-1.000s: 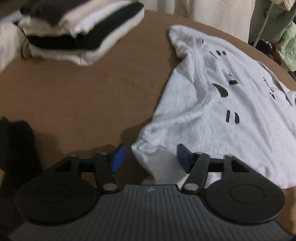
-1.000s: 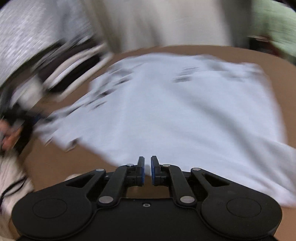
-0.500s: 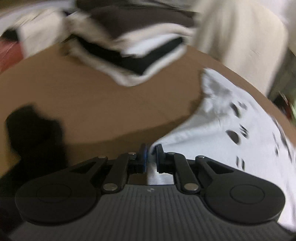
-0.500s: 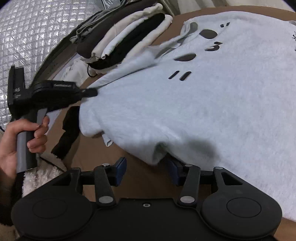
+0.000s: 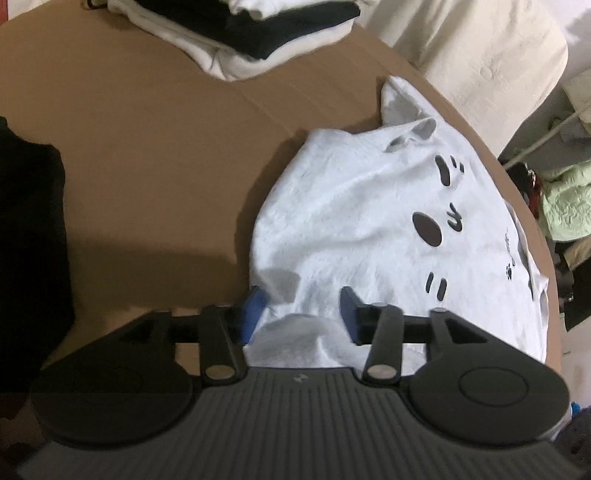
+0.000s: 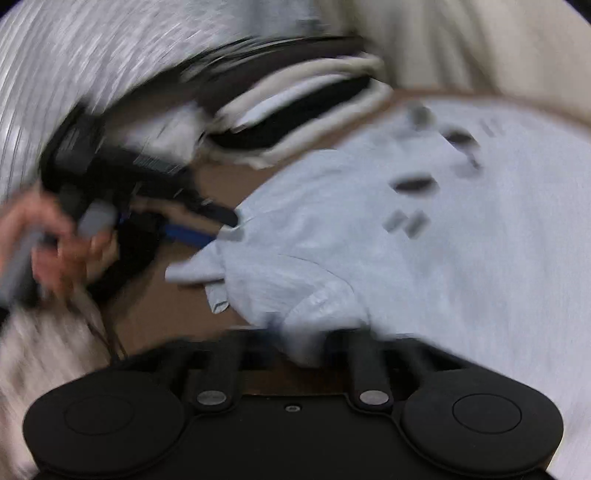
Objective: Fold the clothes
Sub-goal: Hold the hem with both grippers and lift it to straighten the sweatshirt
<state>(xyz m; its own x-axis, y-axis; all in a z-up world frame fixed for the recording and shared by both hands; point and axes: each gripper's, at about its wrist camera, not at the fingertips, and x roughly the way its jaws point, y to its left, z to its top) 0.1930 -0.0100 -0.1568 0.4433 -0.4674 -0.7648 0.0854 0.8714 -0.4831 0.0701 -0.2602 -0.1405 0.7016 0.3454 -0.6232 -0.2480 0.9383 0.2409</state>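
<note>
Left wrist view: shirt (image 5: pixel 369 229) is lying on the surface (image 5: pixel 147 166), spreading from the near centre to the right edge. Stack of folded clothes (image 5: pixel 255 33) is sitting on the surface at the far edge, left of the shirt and apart from it. A dark garment (image 5: pixel 29 240) is lying at the left edge. Left gripper (image 5: pixel 301 314) is straddling the shirt's near hem, a fold of cloth between the opening jaws.

Right wrist view, blurred: right gripper (image 6: pixel 299 343) is sitting at the shirt's near edge, cloth bunching between the closing jaws. The hand (image 6: pixel 55 243) with the left gripper is sitting left of the shirt, stack behind it.
</note>
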